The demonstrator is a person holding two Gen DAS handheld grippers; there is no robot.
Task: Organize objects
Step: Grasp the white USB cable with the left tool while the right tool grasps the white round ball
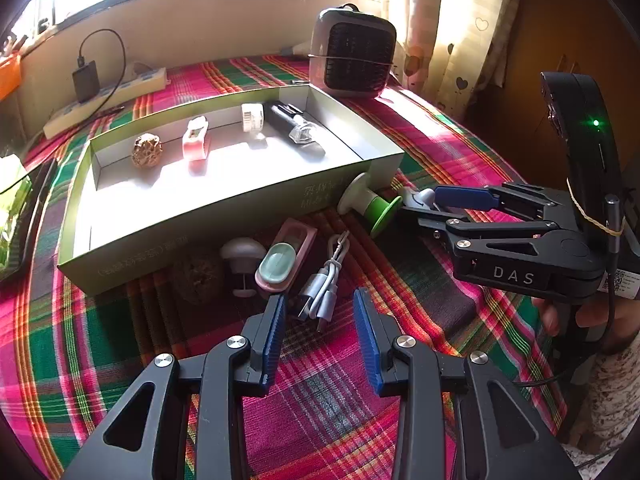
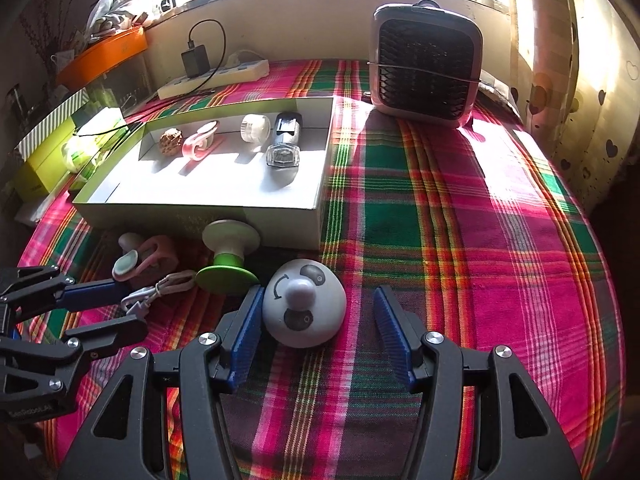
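1. Between the right gripper's (image 2: pixel 316 320) blue pads sits a white dome gadget (image 2: pixel 305 307) with dark markings and a little nub on top. The jaws are spread wide; the left pad looks like it's touching the dome or just beside it, the right pad is clearly apart. Not clamped on anything.
2. Left gripper (image 1: pixel 320 316) is also spread wide and holding nothing. A bundled white USB cable (image 1: pixel 326 280) lies on the cloth just past its fingertips, roughly in line with the gap.
3. From the left wrist view the dome is mostly hidden behind the right gripper's fingers, so only a sliver of white shows.
4. Next out, along the near wall of the box: a green-and-white spool (image 2: pixel 229 256) tipped on its side just beside the dome, a pink case with a mint oval piece (image 1: pixel 282 260), a small white mushroom-shaped thing (image 1: pixel 242 258), and a brownish lump (image 1: pixel 198 276) sitting in shadow. Can't make out what that lump is.
5. The open box (image 2: pixel 280 222) sits toward the left side of the plaid cloth (image 2: pixel 460 220). Lined up along its far wall: a gold crinkly ball (image 1: pixel 147 150), a pink clip-like thing (image 1: pixel 195 140), a white roll (image 1: pixel 253 117), and a black light with a clear end (image 1: pixel 290 122).
6. Printing on the box's near wall is too blurry to read.
7. Far edge of the cloth: a small grey fan heater (image 2: pixel 426 66) near the right corner, and a power strip (image 2: pixel 214 76) with a black charger plugged in.
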